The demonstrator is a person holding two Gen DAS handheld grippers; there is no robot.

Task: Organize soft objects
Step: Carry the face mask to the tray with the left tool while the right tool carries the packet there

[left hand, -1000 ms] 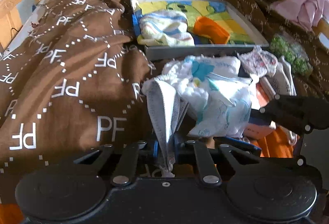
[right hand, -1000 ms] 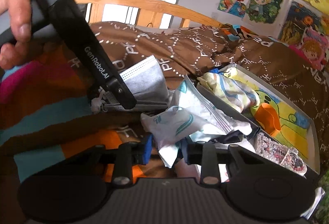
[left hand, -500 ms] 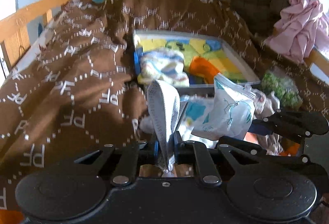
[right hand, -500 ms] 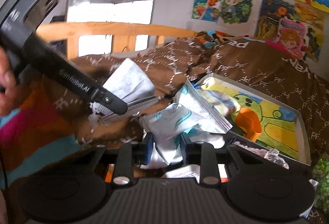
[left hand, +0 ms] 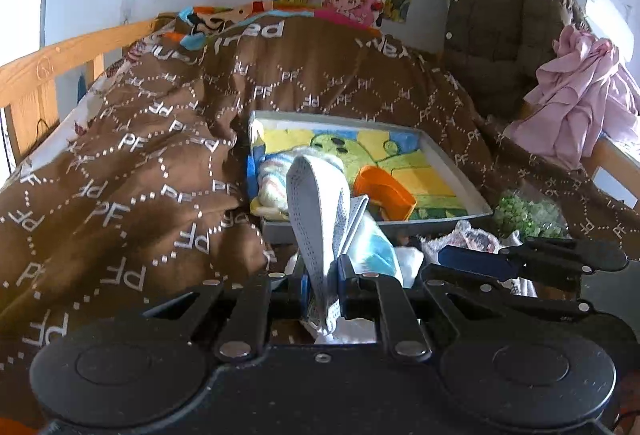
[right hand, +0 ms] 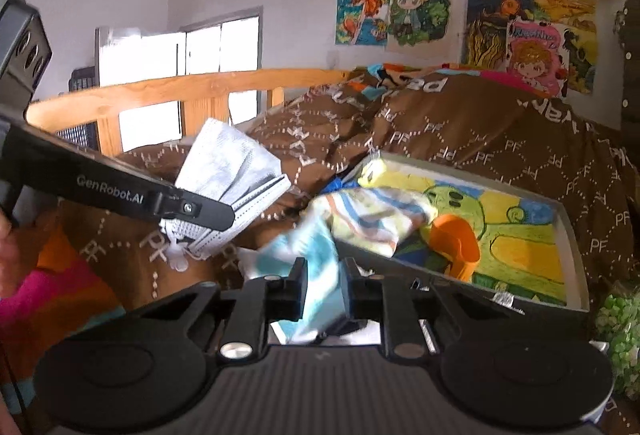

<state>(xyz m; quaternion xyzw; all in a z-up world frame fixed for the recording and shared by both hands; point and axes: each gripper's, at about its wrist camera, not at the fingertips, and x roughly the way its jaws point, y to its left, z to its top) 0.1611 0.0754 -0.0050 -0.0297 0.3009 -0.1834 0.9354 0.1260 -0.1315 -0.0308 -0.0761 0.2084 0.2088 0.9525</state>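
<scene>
My left gripper (left hand: 323,275) is shut on a grey face mask (left hand: 318,203) that stands up between its pads; the right wrist view shows the mask (right hand: 228,159) fanned out above the left gripper (right hand: 208,213). My right gripper (right hand: 324,287) has a blue-and-white plastic packet (right hand: 316,255) between its pads, and its jaws are closing on it. Beyond lies a grey tray (left hand: 452,163) with a colourful drawing inside. It holds a striped cloth (left hand: 272,179) and an orange piece (left hand: 384,191).
A brown blanket with "PF" print (left hand: 140,175) covers the bed, with a wooden rail (left hand: 60,55) on the left. A pink garment (left hand: 580,103) and a dark jacket (left hand: 500,35) hang at the right. A bag of green bits (left hand: 524,211) lies by the tray's near right corner.
Both grippers have risen and tipped upward, so the postered wall now shows. The packet has come up off the pile. The right jaws have narrowed on it.
</scene>
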